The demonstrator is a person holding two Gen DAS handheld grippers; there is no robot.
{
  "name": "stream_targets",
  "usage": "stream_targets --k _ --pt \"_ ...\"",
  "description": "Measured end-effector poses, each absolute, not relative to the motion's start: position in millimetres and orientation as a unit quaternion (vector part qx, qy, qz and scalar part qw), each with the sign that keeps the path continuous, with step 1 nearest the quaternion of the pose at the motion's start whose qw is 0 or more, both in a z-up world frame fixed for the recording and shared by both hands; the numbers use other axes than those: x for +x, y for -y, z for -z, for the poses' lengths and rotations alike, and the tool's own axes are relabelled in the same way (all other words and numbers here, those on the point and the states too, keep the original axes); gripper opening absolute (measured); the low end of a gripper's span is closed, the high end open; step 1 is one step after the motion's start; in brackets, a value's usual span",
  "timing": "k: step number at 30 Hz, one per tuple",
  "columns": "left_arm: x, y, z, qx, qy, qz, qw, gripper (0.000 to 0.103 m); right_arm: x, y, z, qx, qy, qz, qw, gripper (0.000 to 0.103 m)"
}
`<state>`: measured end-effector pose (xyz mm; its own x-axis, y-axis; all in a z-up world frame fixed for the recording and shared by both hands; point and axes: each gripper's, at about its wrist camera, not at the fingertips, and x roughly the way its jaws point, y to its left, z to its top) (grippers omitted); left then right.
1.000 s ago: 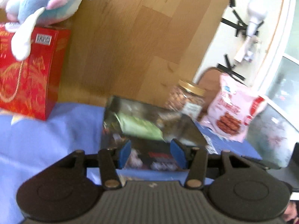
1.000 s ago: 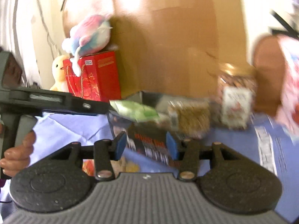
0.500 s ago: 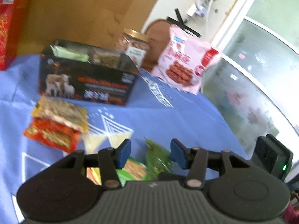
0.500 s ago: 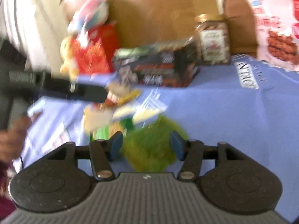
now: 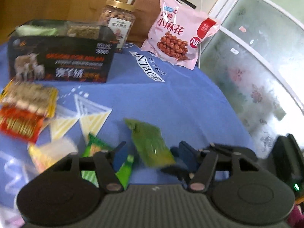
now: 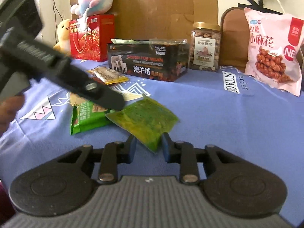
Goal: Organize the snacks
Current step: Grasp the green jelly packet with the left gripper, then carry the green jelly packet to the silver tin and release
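Left wrist view: left gripper (image 5: 151,154) sits low over the blue cloth (image 5: 182,98), jaws apart, nothing between the pads. Green snack pouch (image 5: 150,142) lies flat on the cloth, its near end in the gap between the fingers; contact can't be judged, frame is blurred. A second, striped green packet (image 5: 95,148) is just left of it, partly behind the left finger. Yellow packet (image 5: 28,96) and red packet (image 5: 19,121) overlap at the left edge. Black box (image 5: 60,64) stands far left, open-topped, with packets inside. Nut jar (image 5: 118,19) is behind the box's right end; pink bag (image 5: 180,32) leans upright to its right, against a brown chair back (image 5: 144,5).

Right wrist view: right gripper (image 6: 149,146) is held nearly level, low over the cloth, pointing at the far wall. Jaws apart, near corner of the green snack pouch (image 6: 144,121) between the pads, not clamped as far as visible. Left gripper's body (image 6: 57,70) crosses from upper left, angled down, tip over the seam between pouch and striped green packet (image 6: 85,115). Part of the person's left hand (image 6: 9,112) shows at the left edge, blurred. Black box (image 6: 146,64) is far centre, red gift box (image 6: 91,38) to its left with a plush toy (image 6: 95,0) on top and a yellow plush (image 6: 63,34) beside it. Nut jar (image 6: 206,47) and pink bag (image 6: 273,51) are far right.
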<state>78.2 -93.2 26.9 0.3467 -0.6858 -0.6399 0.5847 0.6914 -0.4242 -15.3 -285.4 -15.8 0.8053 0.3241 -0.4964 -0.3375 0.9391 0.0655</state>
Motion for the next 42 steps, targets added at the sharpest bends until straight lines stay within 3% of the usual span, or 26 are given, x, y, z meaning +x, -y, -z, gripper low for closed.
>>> stream_targets --k 7,10,11,18,20,22,24,28,30,32,33,34,42 --pt "110 115 -12 -0.075 -0.456 0.361 0.810 0.058 -14 314 21 0.084 -0.260 -0.160 0.948 0.020" --pt "112 122 -9 -0.081 -0.464 0.368 0.802 0.033 -13 318 22 0.108 -0.261 -0.163 0.945 0.020" --pt "112 124 -8 -0.087 -0.467 0.374 0.796 0.029 -12 316 21 0.105 -0.261 -0.161 0.946 0.020" --pt "108 126 -8 -0.103 -0.464 0.384 0.792 0.028 -12 303 19 0.076 -0.249 -0.168 0.951 0.023" --pt "110 124 -7 -0.104 -0.469 0.382 0.790 0.028 -11 308 19 0.100 -0.260 -0.193 0.941 0.026" --pt "110 125 -6 -0.103 -0.468 0.382 0.790 0.027 -11 316 20 0.138 -0.272 -0.215 0.928 0.049" --pt "109 126 -7 -0.099 -0.468 0.380 0.792 0.027 -13 328 22 0.185 -0.278 -0.229 0.915 0.054" --pt "111 124 -6 -0.104 -0.470 0.381 0.790 0.024 -13 358 32 0.290 -0.279 -0.214 0.890 0.054" --pt "111 124 -6 -0.105 -0.470 0.380 0.790 0.023 -7 370 36 0.343 -0.278 -0.199 0.875 0.051" --pt "111 124 -5 -0.105 -0.469 0.379 0.791 0.023 0 375 39 0.372 -0.279 -0.173 0.868 0.033" --pt "111 123 -5 -0.107 -0.468 0.378 0.791 0.023 4 376 41 0.381 -0.284 -0.166 0.864 0.014" --pt "111 123 -5 -0.107 -0.469 0.376 0.792 0.022 6 374 44 0.388 -0.288 -0.166 0.860 0.007" --pt "105 106 -34 -0.114 -0.423 0.375 0.817 0.023 9 365 17 0.369 -0.250 -0.200 0.872 0.006"
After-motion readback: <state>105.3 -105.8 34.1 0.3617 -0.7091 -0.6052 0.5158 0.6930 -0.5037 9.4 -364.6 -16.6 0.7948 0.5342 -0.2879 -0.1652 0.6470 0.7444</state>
